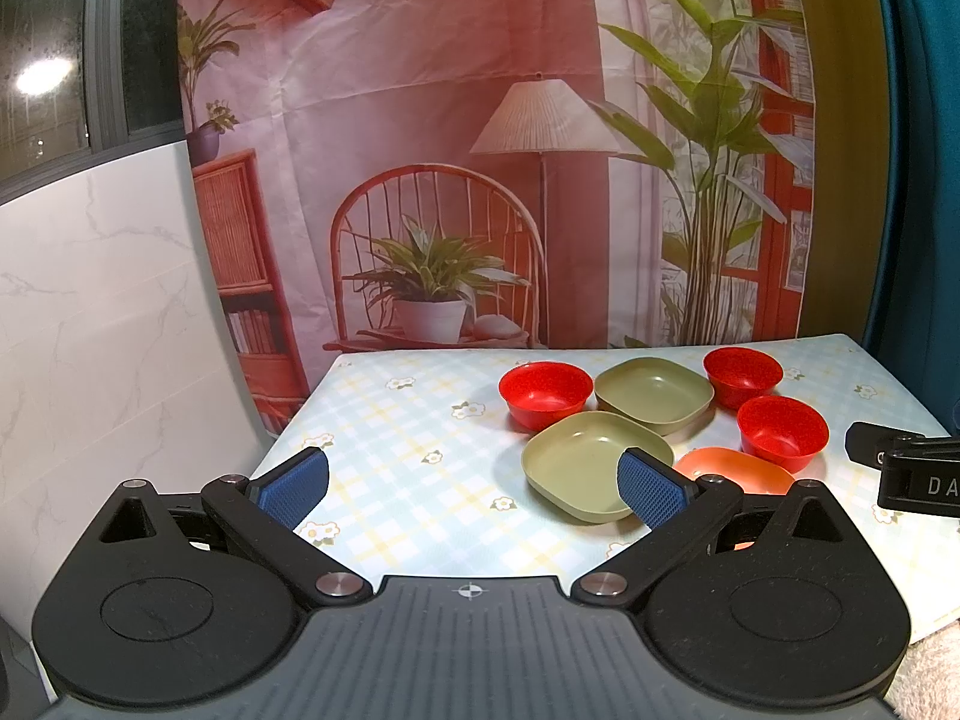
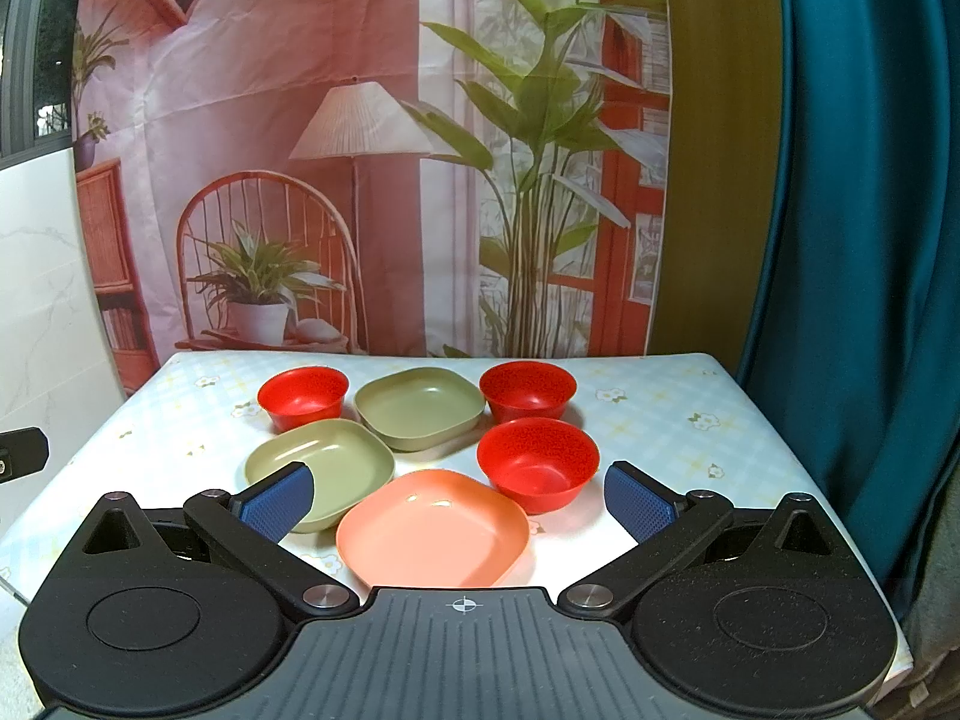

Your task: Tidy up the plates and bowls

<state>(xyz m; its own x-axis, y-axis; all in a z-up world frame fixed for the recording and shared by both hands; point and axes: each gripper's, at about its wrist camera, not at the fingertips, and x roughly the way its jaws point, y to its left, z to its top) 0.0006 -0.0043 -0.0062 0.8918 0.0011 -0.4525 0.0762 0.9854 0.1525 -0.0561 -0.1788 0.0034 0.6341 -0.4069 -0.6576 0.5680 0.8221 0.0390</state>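
On the table (image 2: 660, 420), under a floral check cloth, six dishes sit clustered, all upright and none stacked. Biggest first, from the right wrist view: the pink plate (image 2: 432, 531) sits nearest, at 6 o'clock of the cluster. One green plate (image 2: 336, 459) lies at 9 o'clock, just beside the pink one, and the other green plate (image 2: 420, 405) sits at 12 o'clock. Now the red bowls: one (image 2: 537, 465) at 3 o'clock beside the pink plate, one (image 2: 527, 390) at 1 o'clock, one (image 2: 303, 397) at 11 o'clock. The right gripper (image 2: 459, 498) hangs over the pink plate, jaws spread wide, nothing between them. The left gripper (image 1: 474, 480) hovers left of the cluster, also released and empty, its right pad (image 1: 651, 487) over the near green plate (image 1: 588, 459).
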